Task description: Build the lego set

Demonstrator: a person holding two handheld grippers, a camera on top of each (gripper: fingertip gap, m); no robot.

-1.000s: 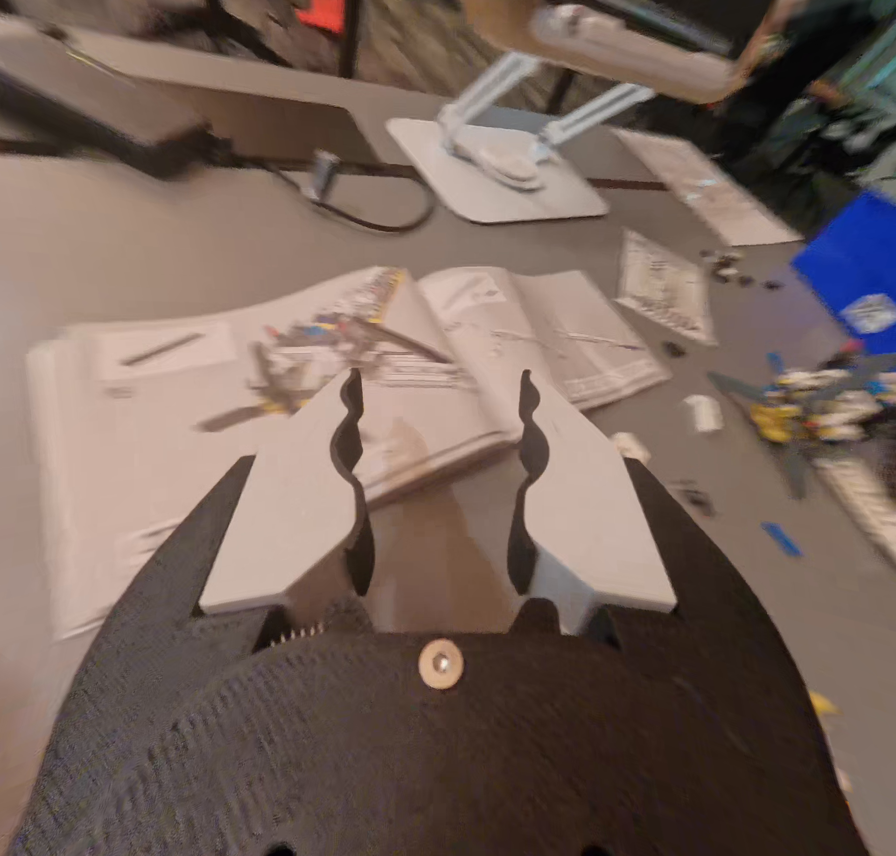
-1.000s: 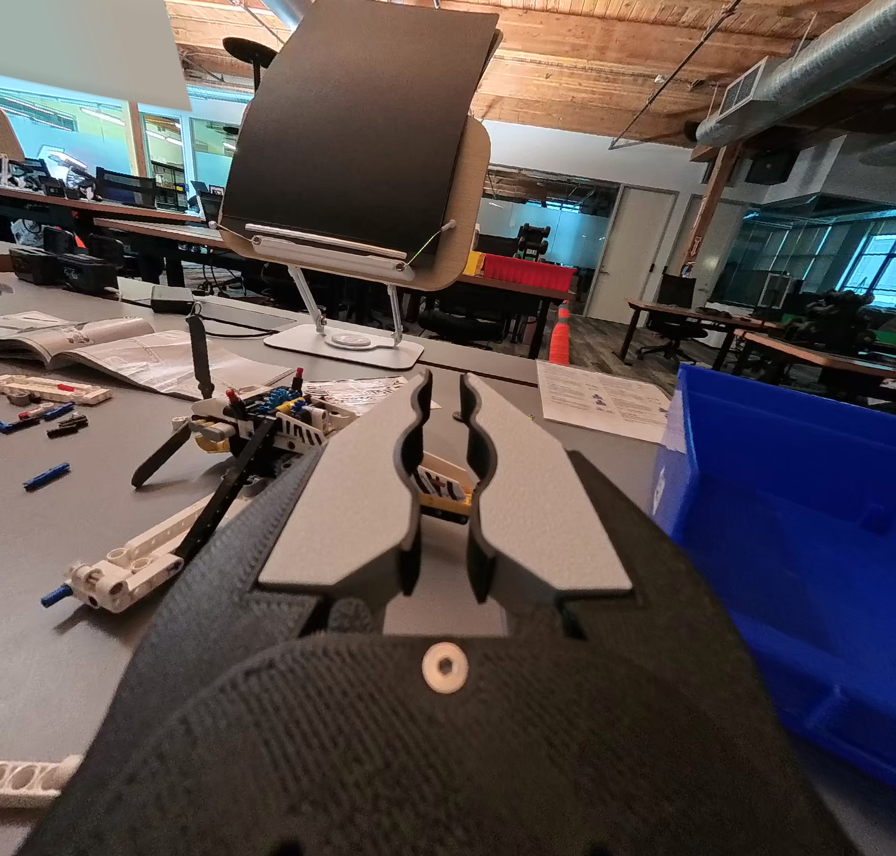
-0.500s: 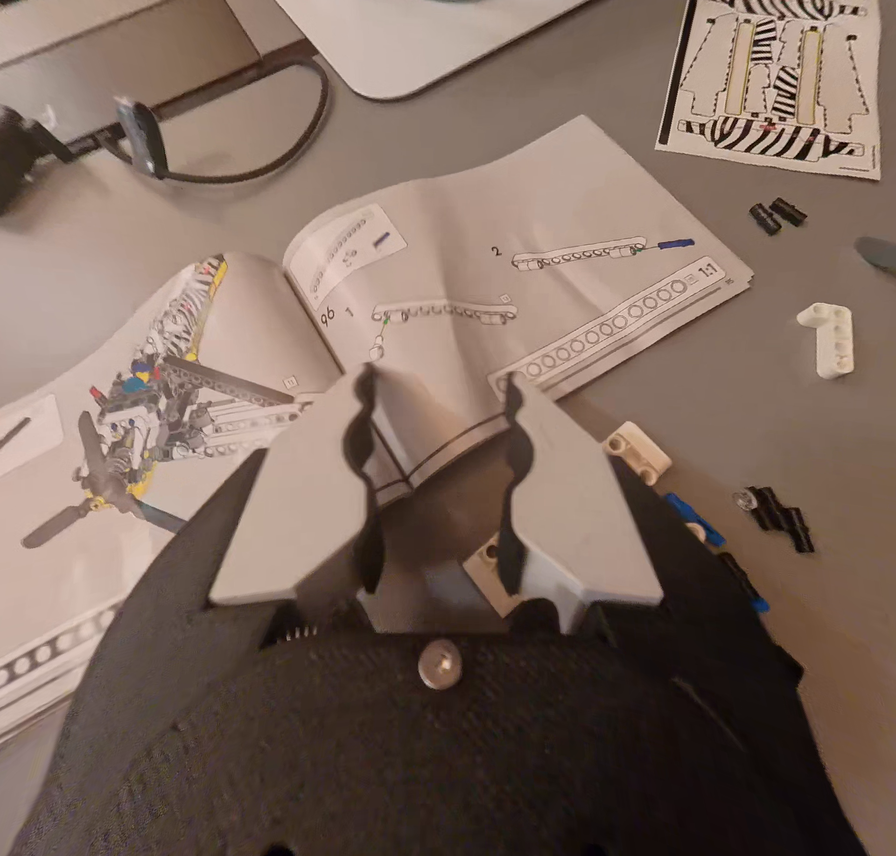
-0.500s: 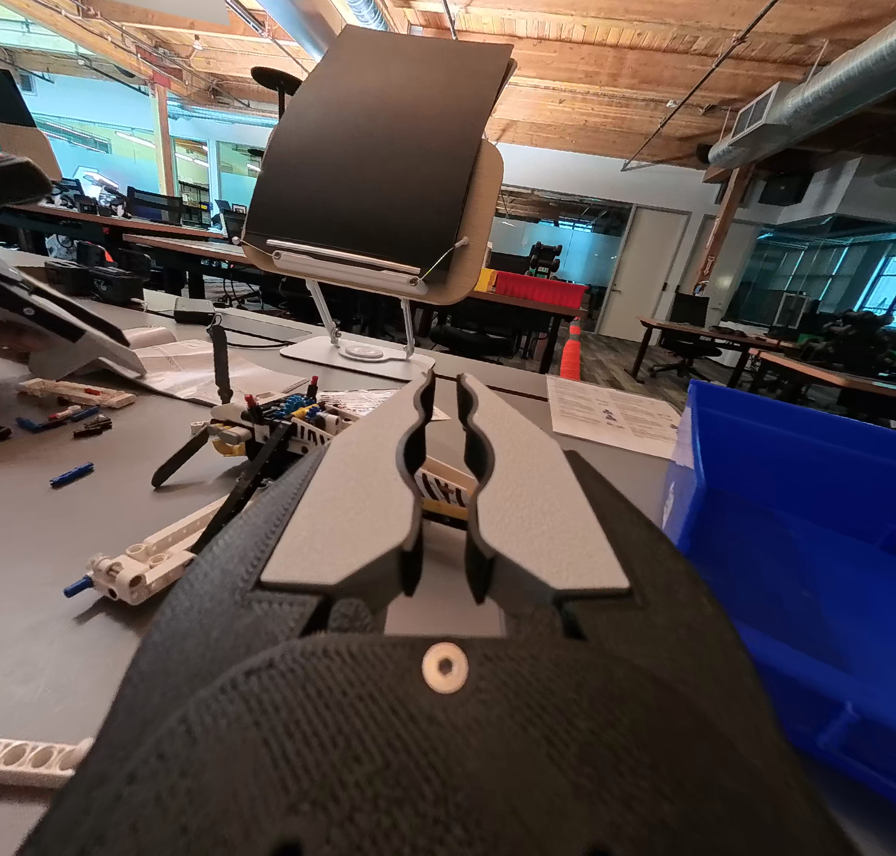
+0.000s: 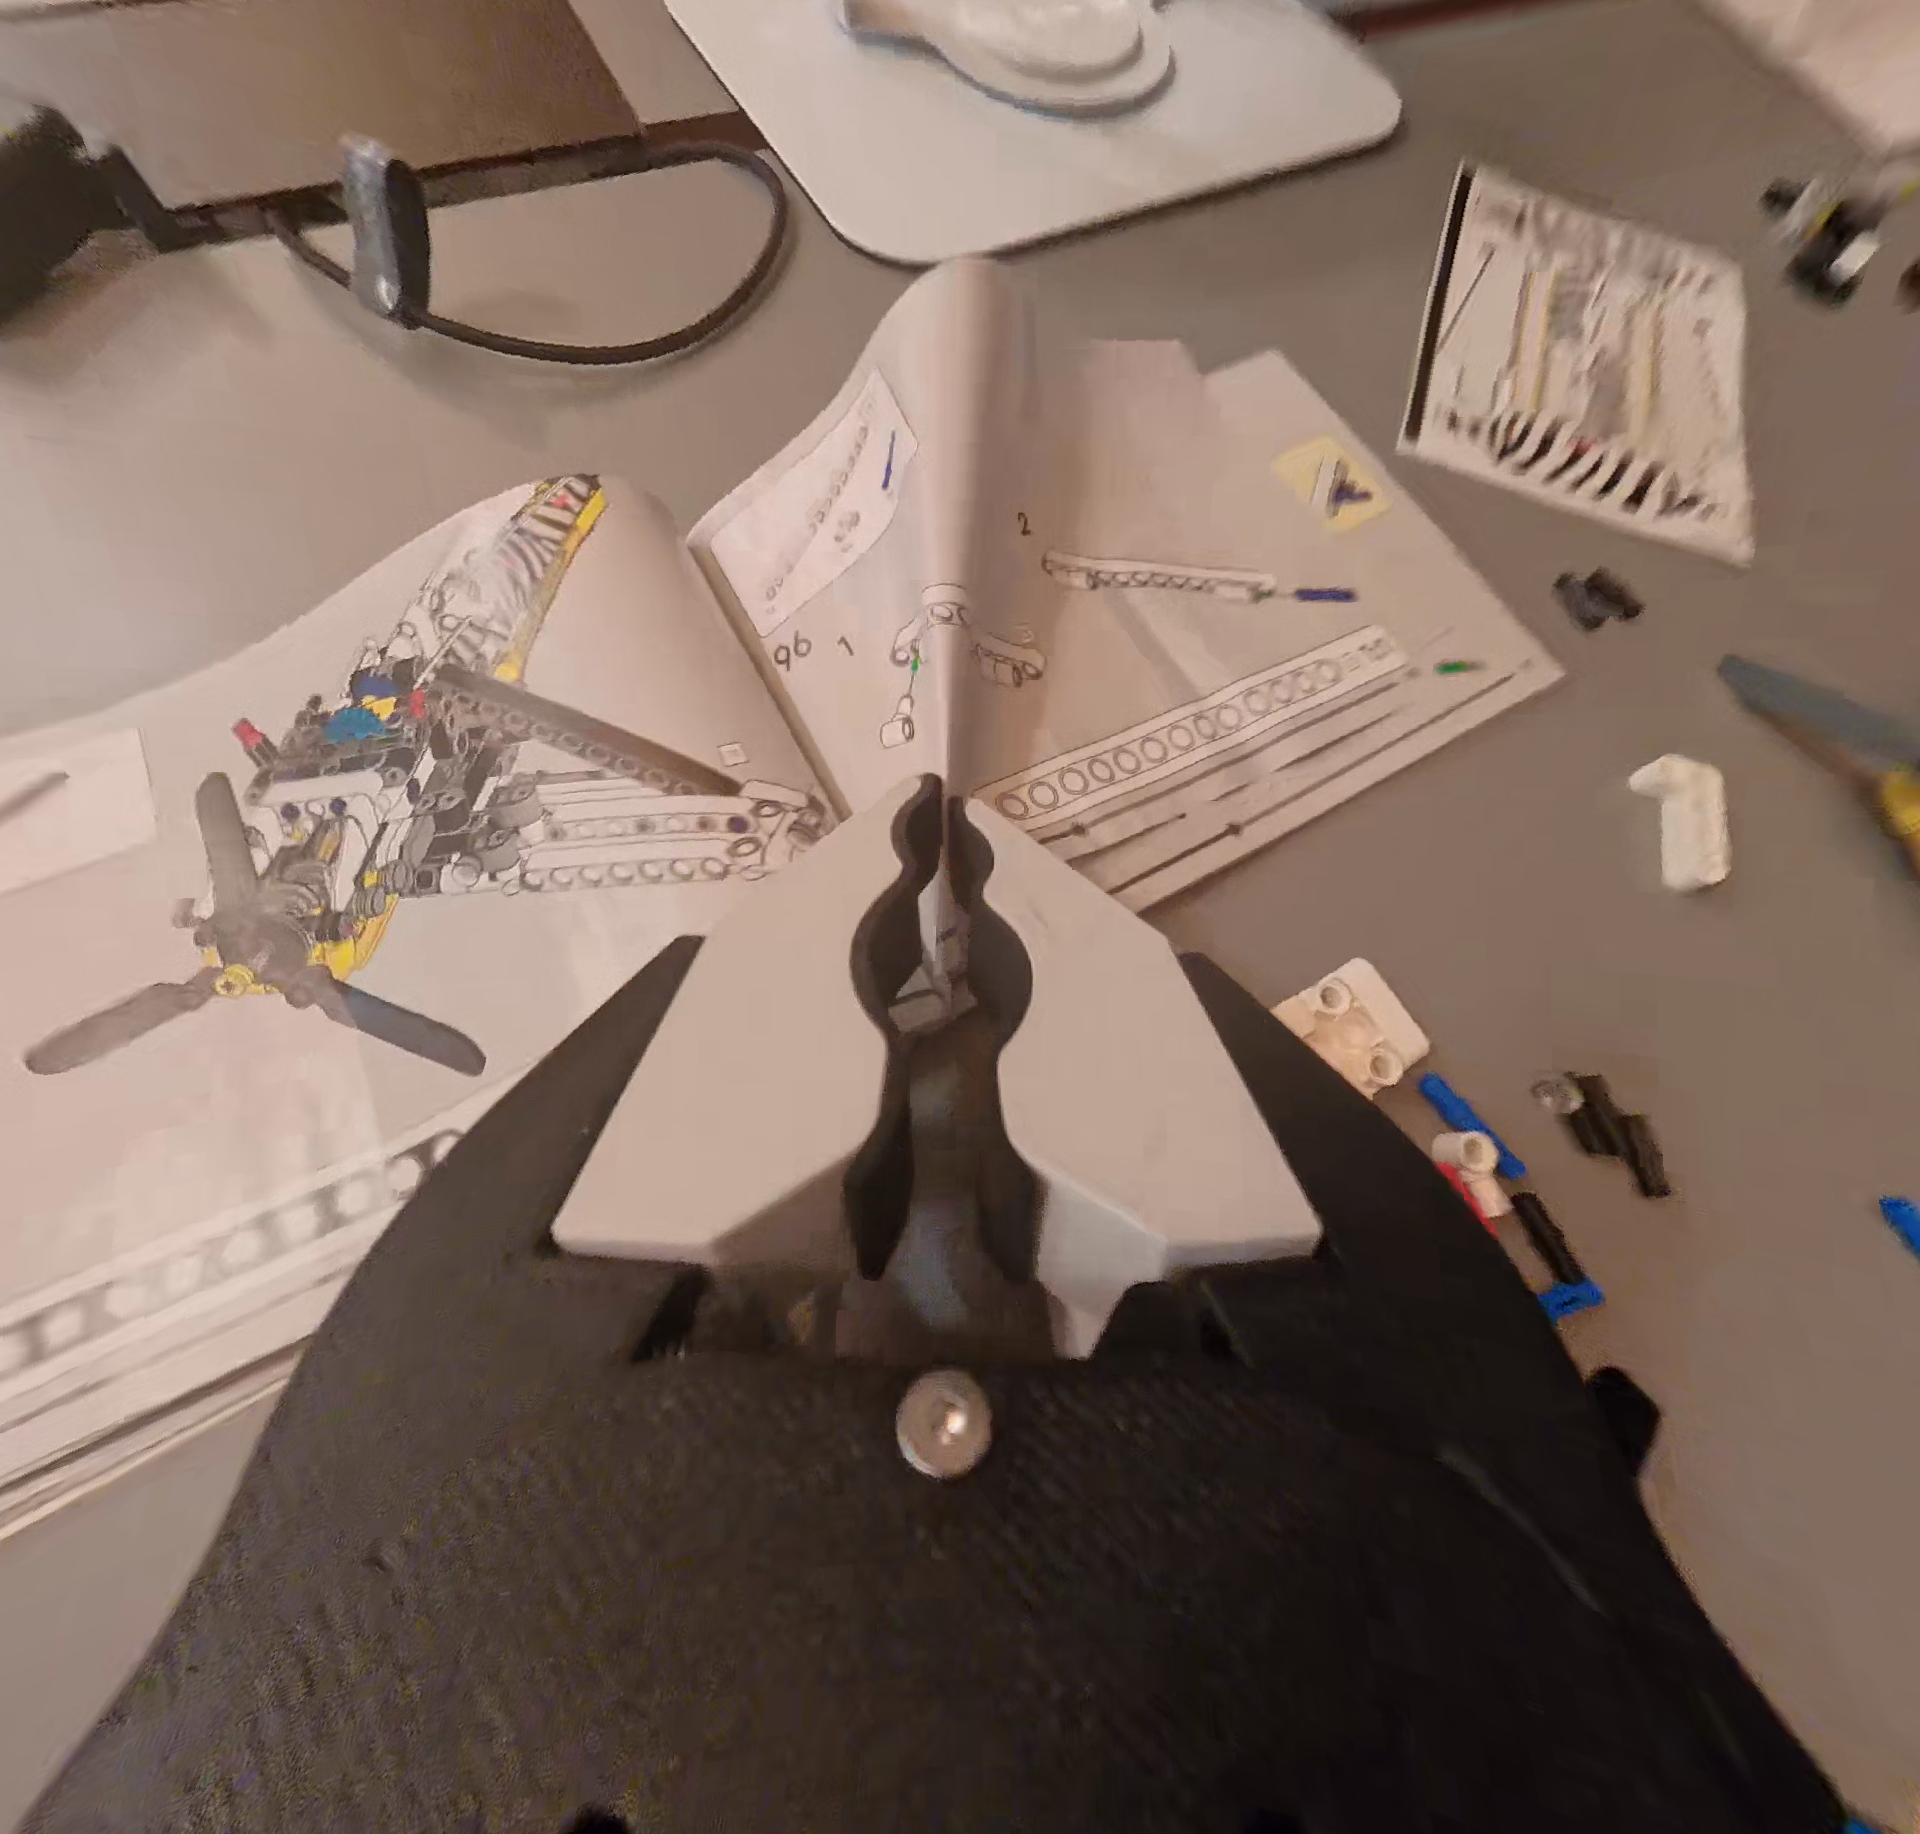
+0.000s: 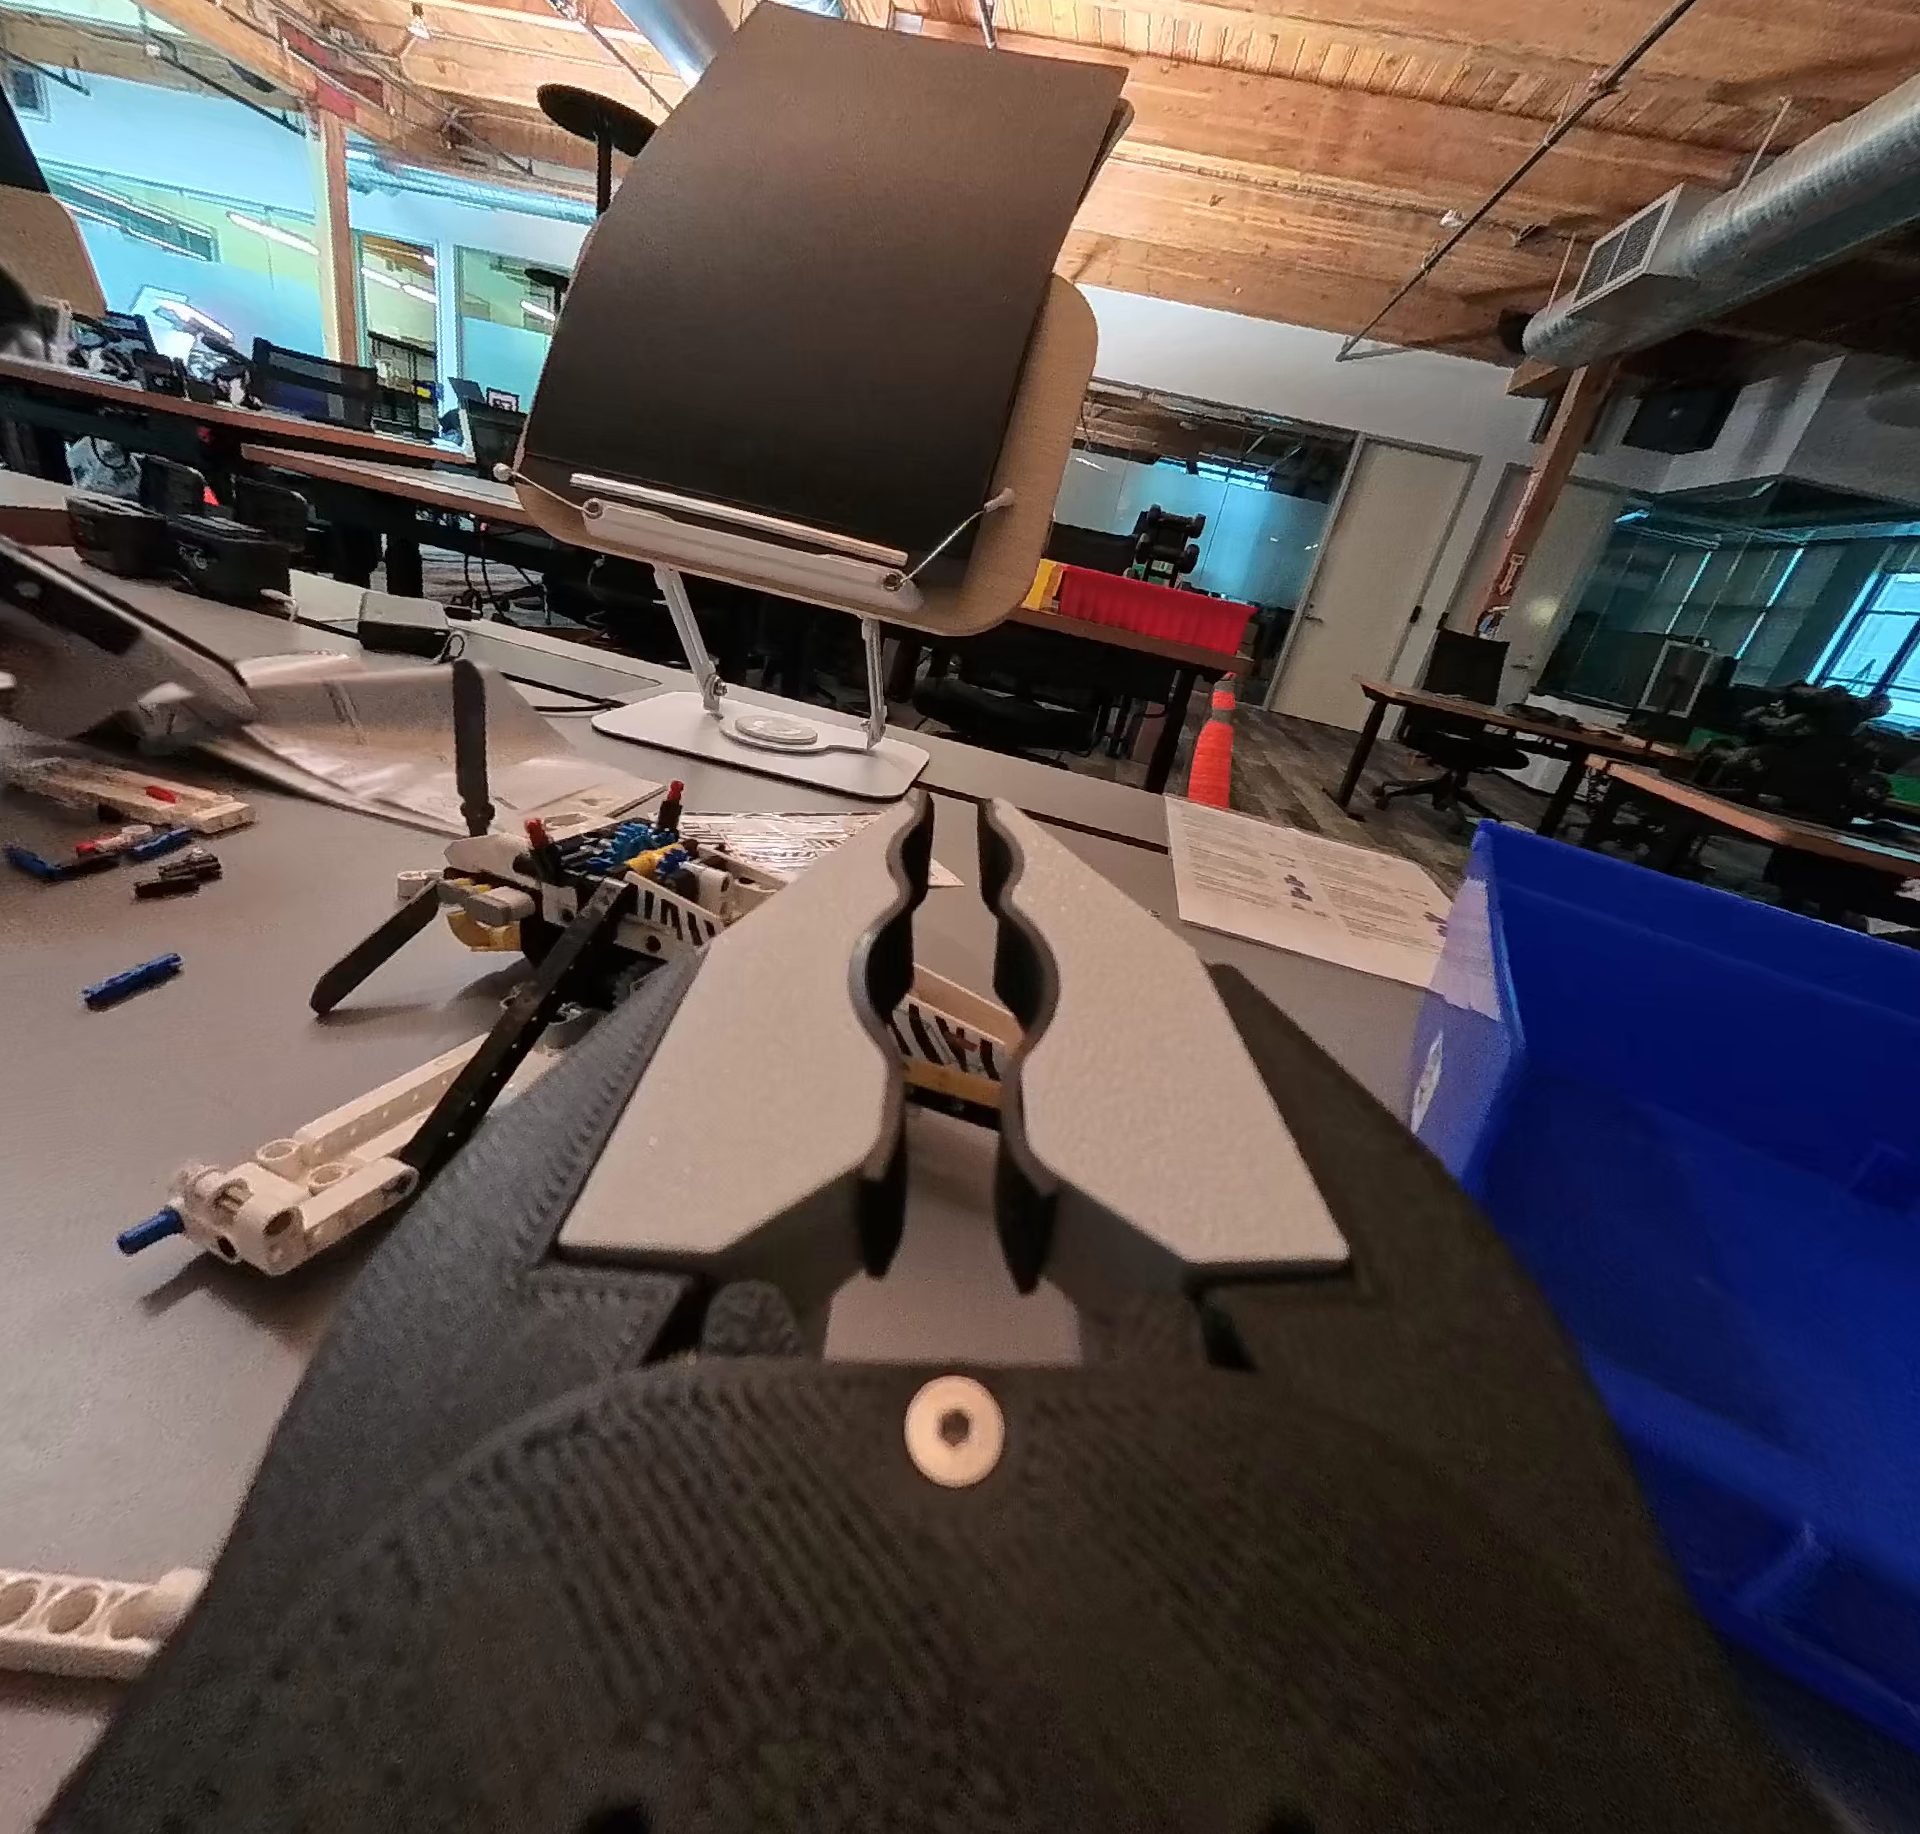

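My left gripper [image 5: 943,816] is shut on the lower edge of a page of the open instruction booklet [image 5: 1132,579] and holds that page standing up off the booklet. The left gripper also shows at the far left of the right wrist view [image 6: 114,672]. The part-built lego plane [image 6: 582,901], with black propeller blades and a white beam, lies on the grey table. My right gripper [image 6: 954,839] is at its striped yellow tail [image 6: 951,1052]. Its jaws stand a narrow gap apart with the tail between them.
A blue bin [image 6: 1683,1213] stands close on the right. A book stand [image 6: 810,350] sits at the back, its base in the left wrist view [image 5: 1039,80]. Loose white, blue and black pieces [image 5: 1496,1150] lie right of the booklet, near a sticker sheet [image 5: 1579,371]. A cable [image 5: 582,330] loops behind. Between my right fingertips and the part-built lego plane [image 6: 582,901] there is roughly 12 cm.
My left gripper went down to the booklet, closed on a page edge and lifted the page upright. My right gripper stayed at the plane's tail.
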